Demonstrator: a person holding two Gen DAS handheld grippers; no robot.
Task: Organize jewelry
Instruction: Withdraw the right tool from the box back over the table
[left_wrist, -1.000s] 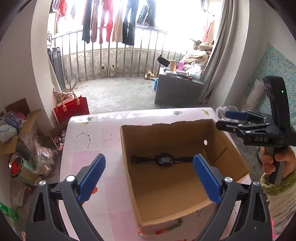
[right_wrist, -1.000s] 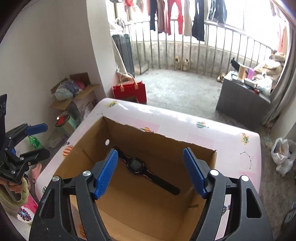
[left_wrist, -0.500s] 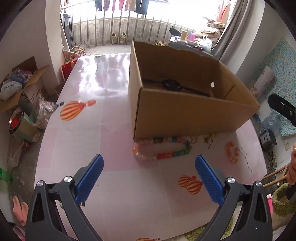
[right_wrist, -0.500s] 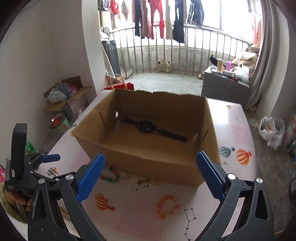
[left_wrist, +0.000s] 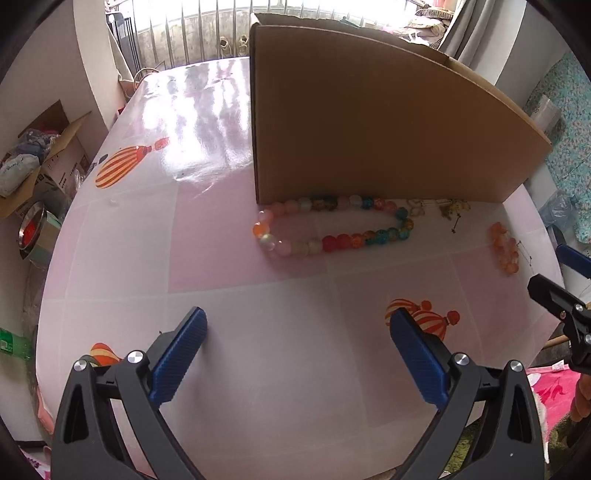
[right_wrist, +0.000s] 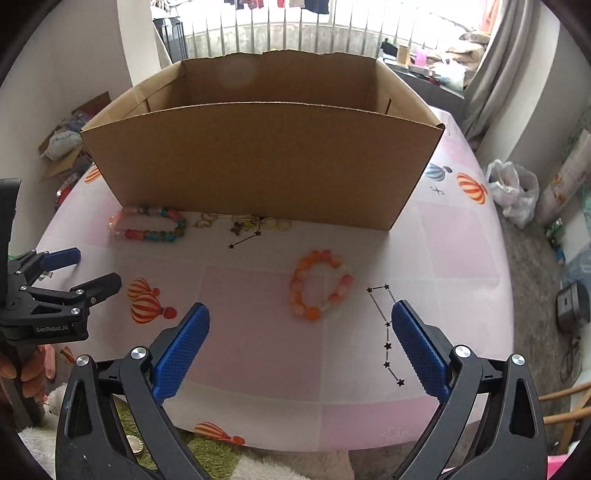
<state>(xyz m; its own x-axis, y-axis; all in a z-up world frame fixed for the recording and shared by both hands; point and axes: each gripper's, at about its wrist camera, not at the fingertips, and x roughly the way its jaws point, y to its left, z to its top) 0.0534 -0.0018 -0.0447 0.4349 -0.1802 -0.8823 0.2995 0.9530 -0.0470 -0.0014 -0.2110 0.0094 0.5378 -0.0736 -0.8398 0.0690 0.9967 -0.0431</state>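
A cardboard box (left_wrist: 369, 122) stands on the pink table; it also shows in the right wrist view (right_wrist: 258, 155). A multicoloured bead bracelet (left_wrist: 332, 242) lies at the box's foot, also seen from the right wrist (right_wrist: 147, 233). An orange bead bracelet (right_wrist: 314, 310) lies ahead of my right gripper (right_wrist: 301, 347), and at far right in the left wrist view (left_wrist: 504, 245). Small gold pieces (right_wrist: 242, 221) lie beside the box wall. My left gripper (left_wrist: 297, 354) is open and empty, low over the table. My right gripper is open and empty. The box's inside is hidden.
The table (left_wrist: 184, 258) has balloon prints and a rounded front edge. Floor clutter, boxes and a metal bowl (left_wrist: 33, 232) lie to the left. A white plastic bag (right_wrist: 513, 188) lies on the floor at right. A balcony railing stands behind.
Both grippers have pulled back from above the box and dropped low toward the table's front. The watch in the box has gone out of sight behind the box wall.
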